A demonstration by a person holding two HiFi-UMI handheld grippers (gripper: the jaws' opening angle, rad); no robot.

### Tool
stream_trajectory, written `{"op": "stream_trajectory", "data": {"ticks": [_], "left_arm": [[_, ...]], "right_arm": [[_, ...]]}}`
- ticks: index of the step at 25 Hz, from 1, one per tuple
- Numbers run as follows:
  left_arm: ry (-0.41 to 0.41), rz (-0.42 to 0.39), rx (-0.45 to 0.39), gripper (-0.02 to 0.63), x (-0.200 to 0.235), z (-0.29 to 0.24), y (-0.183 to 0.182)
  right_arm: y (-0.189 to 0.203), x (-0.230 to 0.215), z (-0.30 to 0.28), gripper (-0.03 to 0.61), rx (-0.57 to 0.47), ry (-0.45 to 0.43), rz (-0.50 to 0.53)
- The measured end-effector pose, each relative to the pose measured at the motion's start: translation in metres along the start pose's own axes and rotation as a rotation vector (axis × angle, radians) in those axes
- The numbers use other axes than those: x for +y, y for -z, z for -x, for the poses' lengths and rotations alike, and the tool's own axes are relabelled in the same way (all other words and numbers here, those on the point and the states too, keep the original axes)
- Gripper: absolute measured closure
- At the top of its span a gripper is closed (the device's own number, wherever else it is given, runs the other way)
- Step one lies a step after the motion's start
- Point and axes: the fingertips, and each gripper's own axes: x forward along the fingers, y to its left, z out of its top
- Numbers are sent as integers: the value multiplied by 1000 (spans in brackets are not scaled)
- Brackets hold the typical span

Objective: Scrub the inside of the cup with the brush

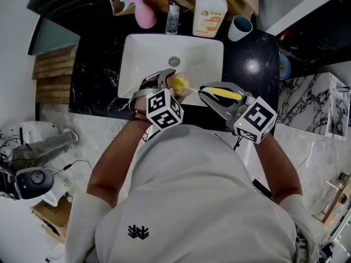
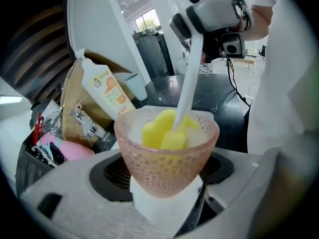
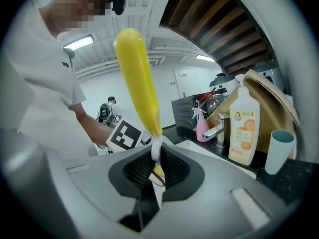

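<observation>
Left gripper view showed the left gripper (image 2: 167,199) clamping the pink cup (image 2: 167,161); the right gripper (image 3: 156,176) narrowly pinched the sponge brush (image 2: 166,129), which hard scrubbing might twist loose.

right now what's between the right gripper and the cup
The brush: its white stem runs from the right gripper down into the cup, with the yellow sponge head inside. The left gripper view shows this.

Ceiling lights (image 3: 79,42) are brightening everything; glare is spotting the black counter (image 1: 258,56) beyond the fingers (image 1: 215,107); gripper views are bending and darkening at edges.
</observation>
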Motion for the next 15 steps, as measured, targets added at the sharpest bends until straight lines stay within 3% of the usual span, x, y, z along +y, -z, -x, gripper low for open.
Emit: {"op": "stream_trajectory", "data": {"ticks": [9,15], "left_arm": [[-12,0,31,241,4,-5,16],[-13,9,42,241,6,-3,18]], "right_arm": [[-14,-5,26,529,-83,-28,-221],[-24,-23,45,534,-135,31,-249]]}}
